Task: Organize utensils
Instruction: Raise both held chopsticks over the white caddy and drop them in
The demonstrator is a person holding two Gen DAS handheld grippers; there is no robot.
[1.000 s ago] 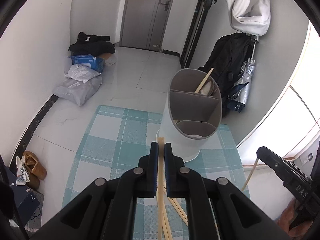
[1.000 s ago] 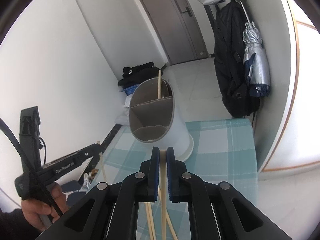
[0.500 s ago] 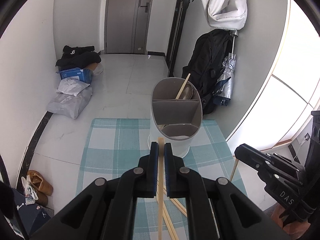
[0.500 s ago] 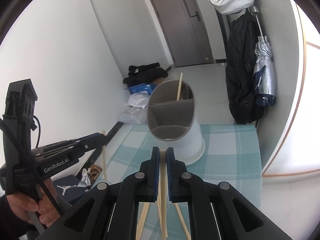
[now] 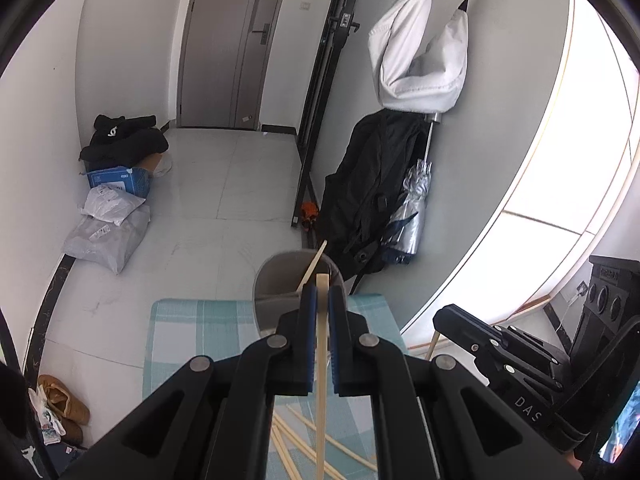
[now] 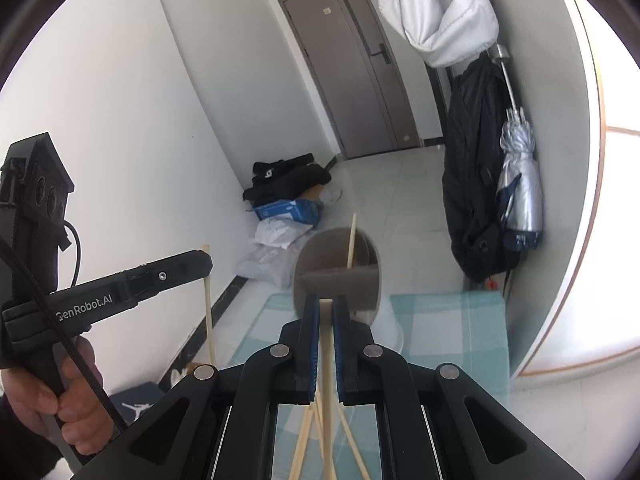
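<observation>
My left gripper (image 5: 322, 300) is shut on a pale wooden chopstick (image 5: 321, 380) held upright, above the checked mat. My right gripper (image 6: 326, 312) is shut on another chopstick (image 6: 327, 372). A grey-and-white utensil holder (image 5: 280, 280) with divided compartments stands just beyond both grippers; it also shows in the right wrist view (image 6: 332, 268). One chopstick (image 6: 351, 242) leans in its far compartment. Several loose chopsticks (image 5: 304, 440) lie on the mat below the grippers. The left gripper shows from the side in the right wrist view (image 6: 200, 262), the right gripper in the left wrist view (image 5: 444, 316).
The teal checked mat (image 5: 192, 328) covers the table. Below are a tiled floor, parcels (image 5: 108, 232), a blue box (image 5: 118, 180), black clothes (image 5: 124, 140), shoes (image 5: 64, 408). A black backpack (image 5: 368, 200), folded umbrella (image 5: 412, 212) and white bag (image 5: 420, 64) hang at right.
Both grippers have risen and tilted up with their chopsticks. The holder now sits lower and smaller in both views, partly behind the fingertips.
</observation>
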